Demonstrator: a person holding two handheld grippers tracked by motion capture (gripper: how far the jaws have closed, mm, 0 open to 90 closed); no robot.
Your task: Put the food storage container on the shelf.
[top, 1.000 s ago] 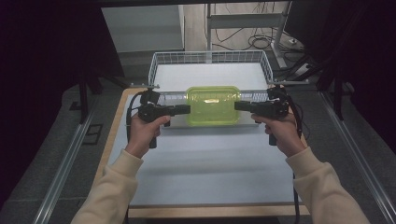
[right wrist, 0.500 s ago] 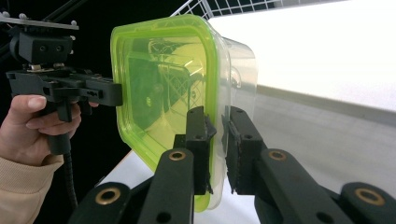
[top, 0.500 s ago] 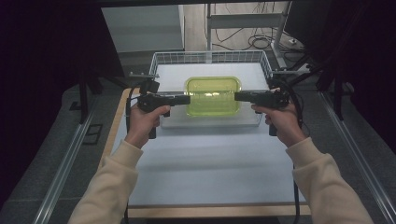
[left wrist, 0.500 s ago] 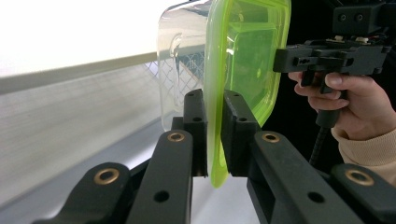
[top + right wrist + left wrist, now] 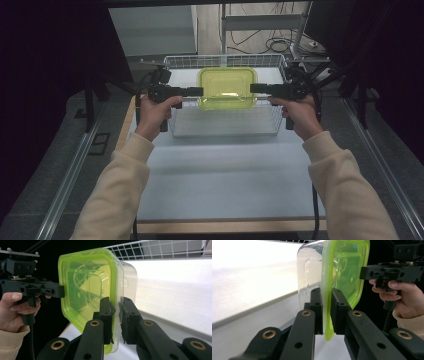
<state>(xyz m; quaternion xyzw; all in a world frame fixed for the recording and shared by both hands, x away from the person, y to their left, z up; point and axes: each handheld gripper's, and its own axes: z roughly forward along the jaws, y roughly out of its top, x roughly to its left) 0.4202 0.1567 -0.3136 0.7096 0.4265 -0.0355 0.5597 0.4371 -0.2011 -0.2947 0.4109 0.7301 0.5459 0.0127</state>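
Observation:
A clear plastic container with a lime-green lid [image 5: 226, 88] hangs in the air above a white wire basket [image 5: 225, 131] at the far side of the table. My left gripper [image 5: 199, 91] is shut on the lid's left rim, and my right gripper [image 5: 254, 88] is shut on its right rim. In the left gripper view the lid's edge [image 5: 326, 312] is pinched between both jaws, with the clear tub [image 5: 308, 270] to the left. In the right gripper view the container's rim [image 5: 115, 315] sits between the jaws, the green lid [image 5: 87, 287] facing left.
The basket's wire walls [image 5: 172, 125] rise around a white bottom. The pale table top [image 5: 225, 175] stretches toward the person's side. Metal rails [image 5: 70, 170] run along both sides, and cables [image 5: 280, 46] lie on the floor beyond the basket.
Both grippers have carried the container away from the person, from in front of the basket's near wall to over the basket.

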